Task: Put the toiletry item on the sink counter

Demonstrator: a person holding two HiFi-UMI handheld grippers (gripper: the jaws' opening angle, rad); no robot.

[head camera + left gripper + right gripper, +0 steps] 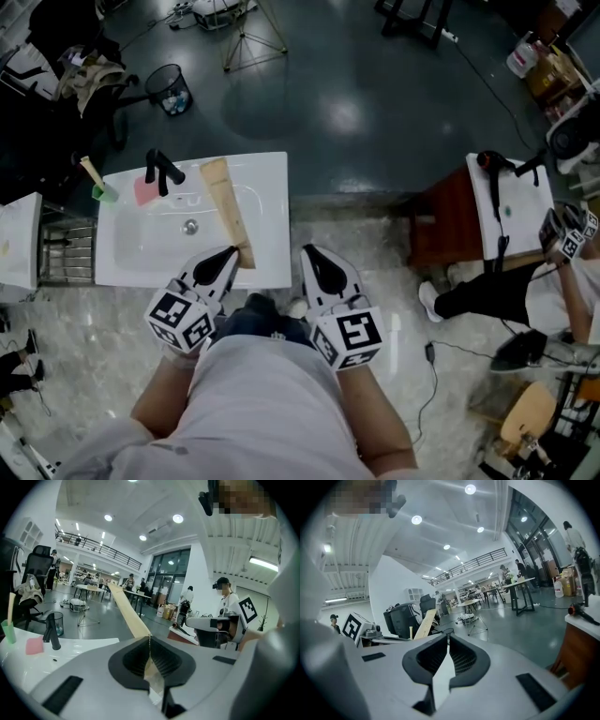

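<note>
Head view: left gripper [232, 258] is clamped on the near end of the long tan box [225, 202], which slants toward 12 o'clock across the basin [178, 234]. Right gripper [314, 258] is closed on nothing. I would lower the box flat onto the desk [277, 187] rim at 3 o'clock, then let go.

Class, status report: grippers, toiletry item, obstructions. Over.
Left gripper shut on long tan item, over the sink. Right gripper shut, empty. Faucet beside it, not blocking.
</note>
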